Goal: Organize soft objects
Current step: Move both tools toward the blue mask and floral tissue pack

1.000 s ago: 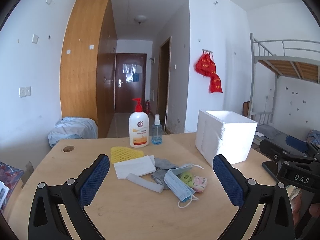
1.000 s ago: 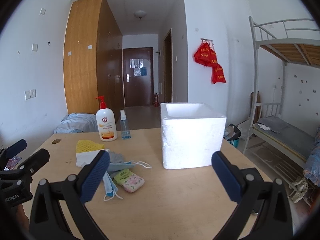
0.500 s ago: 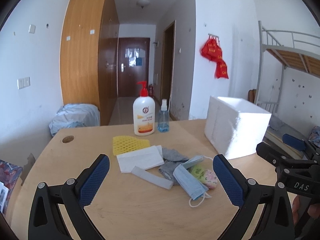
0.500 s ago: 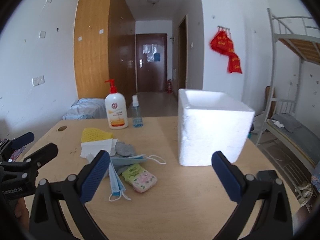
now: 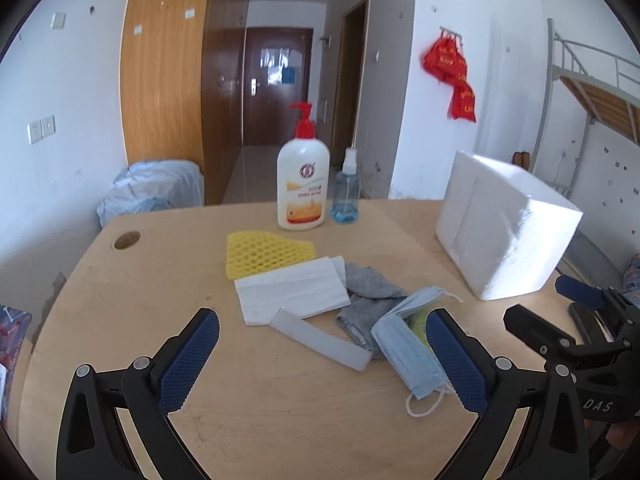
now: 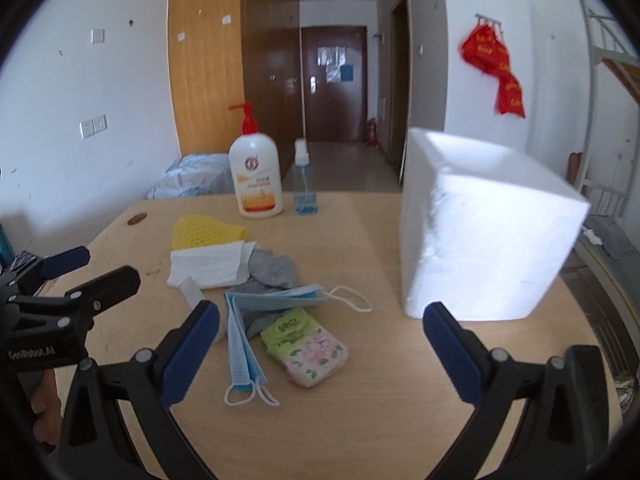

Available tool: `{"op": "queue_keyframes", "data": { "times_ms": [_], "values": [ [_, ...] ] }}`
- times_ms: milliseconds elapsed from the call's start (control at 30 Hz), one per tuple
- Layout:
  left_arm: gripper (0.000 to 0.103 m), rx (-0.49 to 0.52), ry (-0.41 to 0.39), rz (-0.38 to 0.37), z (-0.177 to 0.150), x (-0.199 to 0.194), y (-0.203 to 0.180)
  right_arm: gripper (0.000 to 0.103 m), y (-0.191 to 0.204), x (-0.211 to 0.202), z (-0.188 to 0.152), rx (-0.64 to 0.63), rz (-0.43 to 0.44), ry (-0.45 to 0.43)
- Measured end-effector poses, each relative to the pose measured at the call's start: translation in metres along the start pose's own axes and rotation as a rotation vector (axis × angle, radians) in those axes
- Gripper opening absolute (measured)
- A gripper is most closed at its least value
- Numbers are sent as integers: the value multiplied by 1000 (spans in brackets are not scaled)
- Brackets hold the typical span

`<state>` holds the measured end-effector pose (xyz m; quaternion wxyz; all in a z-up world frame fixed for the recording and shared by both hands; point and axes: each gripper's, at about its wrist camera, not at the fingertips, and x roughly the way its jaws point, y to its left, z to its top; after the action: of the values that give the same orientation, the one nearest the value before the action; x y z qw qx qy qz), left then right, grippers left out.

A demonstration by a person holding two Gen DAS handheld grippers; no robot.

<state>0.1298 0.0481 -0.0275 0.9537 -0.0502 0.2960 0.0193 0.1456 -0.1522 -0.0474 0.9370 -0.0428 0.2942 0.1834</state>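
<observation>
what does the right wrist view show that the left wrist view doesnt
Only the right wrist view shows the floral tissue packet whole; only the left wrist view shows the long white foam strip in full. Both show the white foam box, blue face masks, grey cloth, yellow foam net and white pump bottle.

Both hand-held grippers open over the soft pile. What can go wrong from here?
1. The blue masks overlap the grey cloth and tissue pack; a pinch may drag several at once.
2. Mask ear loops lie loose and could snag a finger.
3. The foam box looks light; a bump may shift it.
</observation>
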Motion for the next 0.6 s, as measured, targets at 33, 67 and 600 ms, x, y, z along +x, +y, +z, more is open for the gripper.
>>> {"op": "queue_keyframes", "data": {
  "times_ms": [33, 67, 600],
  "values": [
    [103, -5, 20, -1, 0, 6, 2, 103, 1, 5, 0, -4, 8, 13],
    [103, -8, 35, -4, 0, 11, 3, 103, 2, 9, 0, -6, 18, 26],
    [100, 10, 179, -140, -1, 69, -13, 92, -12, 66, -11, -28, 126, 222]
  ]
}}
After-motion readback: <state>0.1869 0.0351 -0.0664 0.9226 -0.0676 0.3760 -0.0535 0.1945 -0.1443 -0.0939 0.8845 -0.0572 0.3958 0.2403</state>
